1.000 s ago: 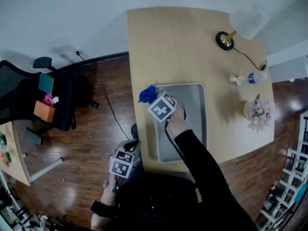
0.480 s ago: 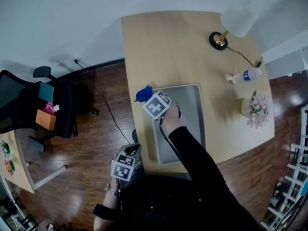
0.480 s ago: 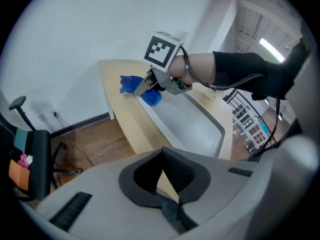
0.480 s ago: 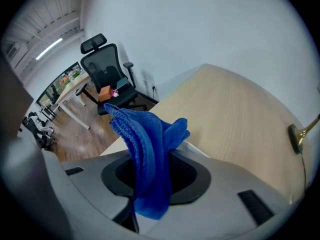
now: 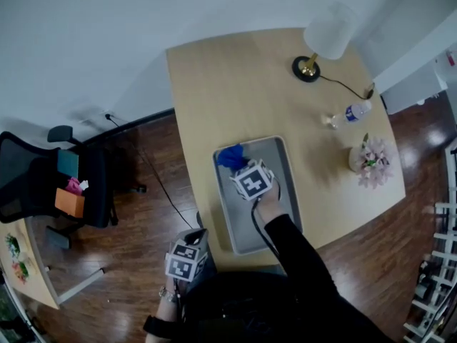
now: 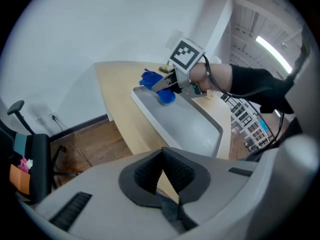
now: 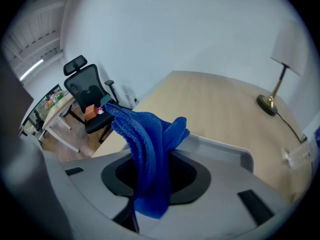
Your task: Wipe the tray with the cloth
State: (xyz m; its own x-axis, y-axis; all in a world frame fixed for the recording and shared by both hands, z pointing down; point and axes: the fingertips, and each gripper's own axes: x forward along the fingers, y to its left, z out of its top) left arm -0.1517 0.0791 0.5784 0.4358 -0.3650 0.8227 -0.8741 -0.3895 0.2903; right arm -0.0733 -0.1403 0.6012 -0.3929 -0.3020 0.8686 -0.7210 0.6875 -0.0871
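Off to the left, beyond the table [image 5: 214, 84], sits an office chair [image 5: 43, 184]. Down at the near table edge the left gripper [image 6: 161, 154] hovers, jaw tips together, nothing between them. Moving across, the grey tray [image 5: 246, 227] lies on the table. Over its far left corner is the right gripper [image 7: 152, 176], jaws clamped on the blue cloth [image 7: 150, 149], which bunches out past the tips. Whether the cloth touches the tray, hard to say. Further right: lamp [image 5: 325, 38], bottle [image 5: 348, 113], flowers [image 5: 370, 161].
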